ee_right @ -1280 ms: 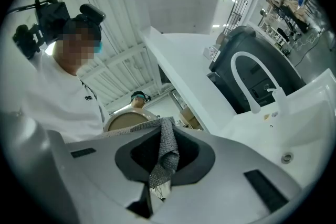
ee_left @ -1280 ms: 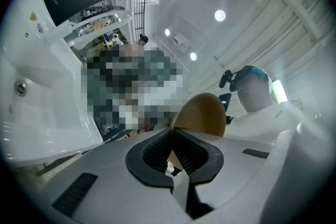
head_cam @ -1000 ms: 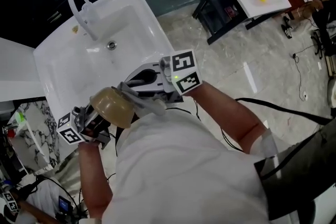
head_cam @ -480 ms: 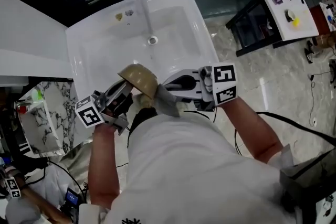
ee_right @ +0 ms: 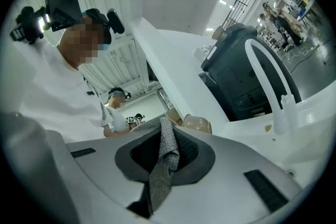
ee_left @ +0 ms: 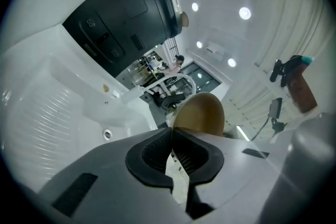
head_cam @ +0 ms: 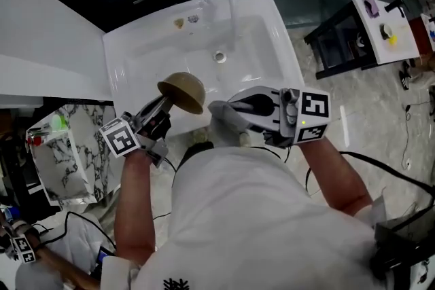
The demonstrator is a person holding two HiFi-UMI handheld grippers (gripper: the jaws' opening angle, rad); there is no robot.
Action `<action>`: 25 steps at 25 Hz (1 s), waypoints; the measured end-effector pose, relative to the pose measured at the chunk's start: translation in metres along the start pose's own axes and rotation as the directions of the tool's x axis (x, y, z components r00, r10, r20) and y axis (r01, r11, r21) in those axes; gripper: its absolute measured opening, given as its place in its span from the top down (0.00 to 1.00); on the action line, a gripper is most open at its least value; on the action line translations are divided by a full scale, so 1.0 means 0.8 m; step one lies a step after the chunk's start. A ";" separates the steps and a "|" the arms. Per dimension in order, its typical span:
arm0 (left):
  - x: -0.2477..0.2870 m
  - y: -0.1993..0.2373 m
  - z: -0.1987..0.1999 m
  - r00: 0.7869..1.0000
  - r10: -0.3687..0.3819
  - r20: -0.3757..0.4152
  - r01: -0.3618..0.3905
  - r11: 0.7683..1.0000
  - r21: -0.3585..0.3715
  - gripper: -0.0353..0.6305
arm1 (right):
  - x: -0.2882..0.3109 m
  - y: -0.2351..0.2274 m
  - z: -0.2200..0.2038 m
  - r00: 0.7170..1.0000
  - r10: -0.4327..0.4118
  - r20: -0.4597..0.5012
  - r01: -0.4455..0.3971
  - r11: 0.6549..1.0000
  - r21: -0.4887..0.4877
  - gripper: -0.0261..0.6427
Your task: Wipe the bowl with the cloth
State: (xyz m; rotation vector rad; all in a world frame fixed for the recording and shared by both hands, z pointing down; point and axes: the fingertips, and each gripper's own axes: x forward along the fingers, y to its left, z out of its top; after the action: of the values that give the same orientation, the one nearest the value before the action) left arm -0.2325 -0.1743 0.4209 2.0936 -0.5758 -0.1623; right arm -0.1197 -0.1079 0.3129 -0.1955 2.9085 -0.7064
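Fingers [head_cam: 153, 112] of your left gripper [head_cam: 165, 100] are clenched on the bowl [head_cam: 183, 90] rim in the head view, and your right gripper [head_cam: 221, 110] pinches the cloth [head_cam: 224, 125]. A second ago cloth pressed against bowl off the sink [head_cam: 119, 64] front; now the bowl hangs over the sink with the cloth just beside it, apart. Left gripper view: fingers tight on the rim, bowl tilted on edge. Right gripper view: cloth clamped, bowl beyond. Contact looks broken, so the wiping probably needs another pass
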 end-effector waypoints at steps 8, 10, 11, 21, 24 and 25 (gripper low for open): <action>-0.021 0.086 0.028 0.971 0.225 -0.085 -0.226 0.974 -0.005 0.92 | 0.020 -0.024 -0.003 0.985 -0.172 -0.010 0.172 0.984 -0.047 0.91; -0.025 0.110 0.033 0.952 0.283 -0.116 -0.285 0.958 -0.001 0.92 | 0.024 -0.032 -0.005 0.977 -0.215 -0.006 0.215 0.975 -0.060 0.91; -0.028 0.121 0.036 0.942 0.310 -0.126 -0.313 0.950 -0.003 0.92 | 0.025 -0.037 -0.004 0.972 -0.236 0.001 0.236 0.970 -0.063 0.91; -0.054 0.226 0.057 0.813 0.543 -0.210 -0.553 0.833 0.014 0.92 | 0.020 -0.048 -0.018 0.911 -0.413 0.006 0.410 0.902 -0.137 0.91; -0.056 0.253 0.057 0.775 0.583 -0.243 -0.599 0.800 0.011 0.92 | 0.014 -0.049 -0.021 0.891 -0.454 0.010 0.451 0.881 -0.145 0.91; -0.057 0.261 0.058 0.764 0.595 -0.251 -0.612 0.791 0.012 0.92 | 0.012 -0.048 -0.022 0.884 -0.467 0.011 0.463 0.874 -0.148 0.91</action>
State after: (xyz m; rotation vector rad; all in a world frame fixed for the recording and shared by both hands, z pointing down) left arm -0.3582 -0.2844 0.5615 1.7202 -1.0449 0.4389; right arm -0.1284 -0.1356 0.3456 -0.9378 2.9570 -0.5496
